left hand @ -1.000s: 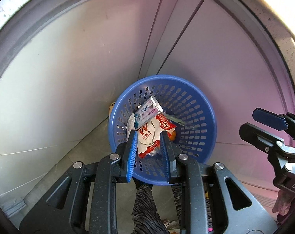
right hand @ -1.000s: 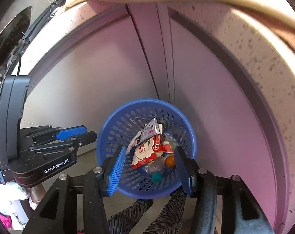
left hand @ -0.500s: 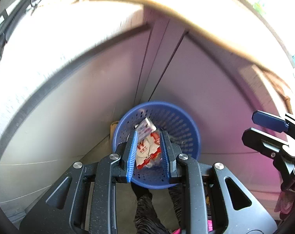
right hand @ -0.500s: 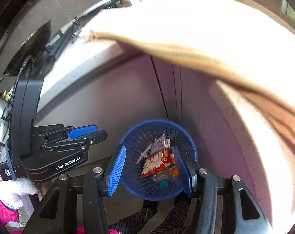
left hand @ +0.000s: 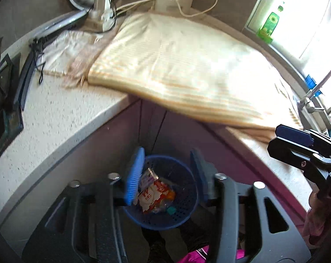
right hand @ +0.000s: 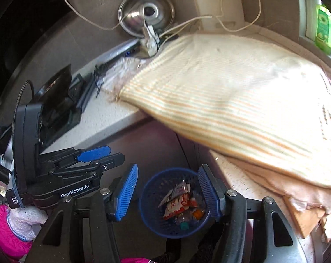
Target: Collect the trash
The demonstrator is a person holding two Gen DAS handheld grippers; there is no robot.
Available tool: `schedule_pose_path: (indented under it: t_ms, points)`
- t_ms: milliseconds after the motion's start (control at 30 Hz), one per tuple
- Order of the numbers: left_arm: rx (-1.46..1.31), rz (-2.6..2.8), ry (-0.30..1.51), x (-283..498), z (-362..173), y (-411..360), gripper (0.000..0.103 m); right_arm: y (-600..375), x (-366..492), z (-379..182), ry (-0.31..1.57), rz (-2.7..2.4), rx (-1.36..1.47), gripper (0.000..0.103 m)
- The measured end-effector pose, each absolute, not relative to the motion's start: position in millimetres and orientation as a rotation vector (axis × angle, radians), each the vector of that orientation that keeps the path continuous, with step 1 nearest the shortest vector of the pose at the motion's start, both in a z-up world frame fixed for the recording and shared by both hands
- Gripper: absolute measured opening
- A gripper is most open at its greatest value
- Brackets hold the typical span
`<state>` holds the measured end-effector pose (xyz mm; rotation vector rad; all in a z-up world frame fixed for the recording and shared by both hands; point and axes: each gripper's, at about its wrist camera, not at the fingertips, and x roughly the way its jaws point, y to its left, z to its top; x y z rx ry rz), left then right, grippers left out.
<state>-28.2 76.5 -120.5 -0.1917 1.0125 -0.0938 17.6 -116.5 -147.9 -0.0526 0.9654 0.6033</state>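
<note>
Nearest in both wrist views, the left gripper [left hand: 167, 175] and the right gripper [right hand: 168, 191] hang above the floor with fingers [left hand: 133, 175] spread and nothing between them; both pairs have just been opening, the left markedly. Below, on the floor against the purple cabinet [left hand: 187, 135], the blue perforated wastebasket [right hand: 153, 197] holds the collected trash: a red-and-white snack wrapper [right hand: 175, 206], a clear plastic bottle with a teal cap [right hand: 184, 225], and an orange scrap [right hand: 197, 213]. Farther up, a striped cloth [right hand: 231, 100] overhangs the edge of the speckled worktop [left hand: 62, 109]. Farthest, white cables [left hand: 143, 1] and a steel lid [right hand: 147, 13] lie at the wall.

Likely hazards: a released finger could snag the overhanging cloth edge and drag it down; the cables could catch a gripper reaching across; motion blur suggests fast travel, which makes either contact more likely.
</note>
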Motion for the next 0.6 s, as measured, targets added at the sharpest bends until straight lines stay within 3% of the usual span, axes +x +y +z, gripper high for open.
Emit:
schedule_pose_path:
  t_ms: [167, 367, 533, 600]
  points:
    - [-0.170, -0.099, 0.922, -23, -82, 67, 0.074, -134, 18, -119, 0.895, 0.582, -0.014, 0.067]
    - [-0.183, -0.112, 0.834, -17, -36, 59, 0.087, -154, 23, -84, 0.804, 0.549, 0.026, 0.080]
    - [-0.182, -0.122, 0.763, -13, 0, 56, 0.091, -173, 22, -52, 0.709, 0.514, 0.047, 0.092]
    - [-0.170, -0.114, 0.727, -12, 14, 54, 0.096, -178, 21, -41, 0.673, 0.498, 0.053, 0.101]
